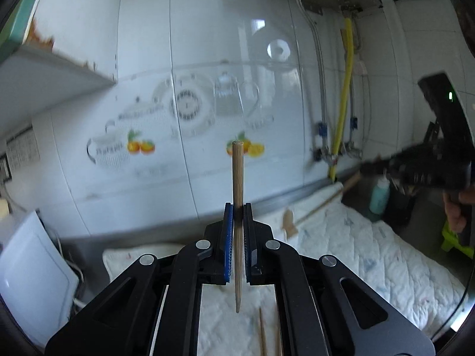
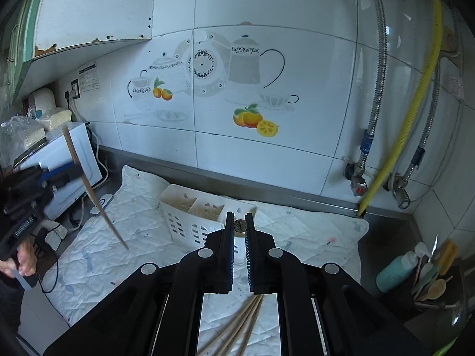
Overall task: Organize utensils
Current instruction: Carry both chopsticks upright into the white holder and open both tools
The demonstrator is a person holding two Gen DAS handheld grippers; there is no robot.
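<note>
My left gripper is shut on a wooden chopstick and holds it upright above the cloth; the same chopstick shows tilted in the right wrist view, held by the left gripper. My right gripper is nearly shut on the end of a chopstick, seen end-on between the tips. A white utensil caddy lies on the cloth just beyond it. Several loose chopsticks lie on the cloth below the right gripper. The right gripper shows blurred in the left wrist view.
A white quilted cloth covers the steel counter. A white appliance stands at the left. A teal bottle and a dark holder with spoons sit at the right. Pipes and a yellow hose run down the tiled wall.
</note>
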